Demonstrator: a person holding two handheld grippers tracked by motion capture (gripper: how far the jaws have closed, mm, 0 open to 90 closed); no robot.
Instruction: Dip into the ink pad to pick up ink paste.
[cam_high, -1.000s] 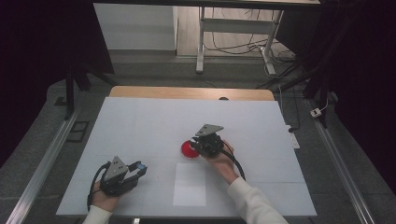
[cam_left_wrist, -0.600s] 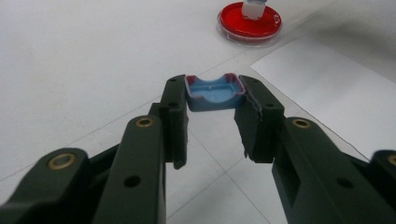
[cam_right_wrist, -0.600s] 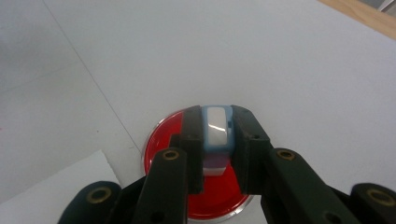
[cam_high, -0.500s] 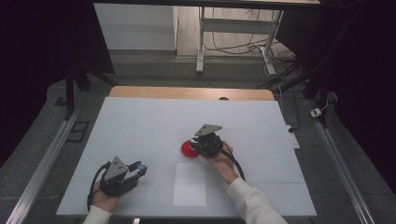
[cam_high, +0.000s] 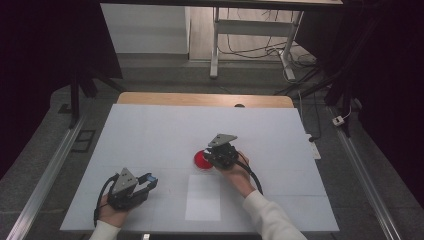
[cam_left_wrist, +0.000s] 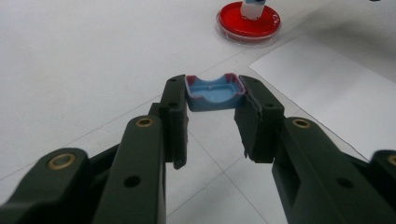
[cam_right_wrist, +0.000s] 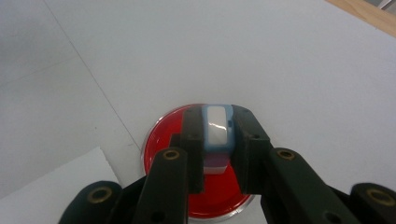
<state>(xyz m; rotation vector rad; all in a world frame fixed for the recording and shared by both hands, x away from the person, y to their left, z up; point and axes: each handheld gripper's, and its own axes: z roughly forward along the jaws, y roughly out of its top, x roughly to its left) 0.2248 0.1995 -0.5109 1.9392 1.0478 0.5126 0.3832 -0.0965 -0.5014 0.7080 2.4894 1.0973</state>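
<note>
Two tongs are both closed on small pieces. The left tongs (cam_left_wrist: 212, 112) grip a blue tray-like cap (cam_left_wrist: 214, 92) near the bench's (cam_high: 150, 130) front left edge. The right tongs (cam_right_wrist: 217, 140) clamp a white block in a blue frame (cam_right_wrist: 217, 128) over the red dish (cam_right_wrist: 163, 154) at mid-bench. Just beside the dish lies a white paper sheet (cam_high: 202, 197). Bare bench spreads wide toward the far wooden edge (cam_high: 200, 99) and both sides.
</note>
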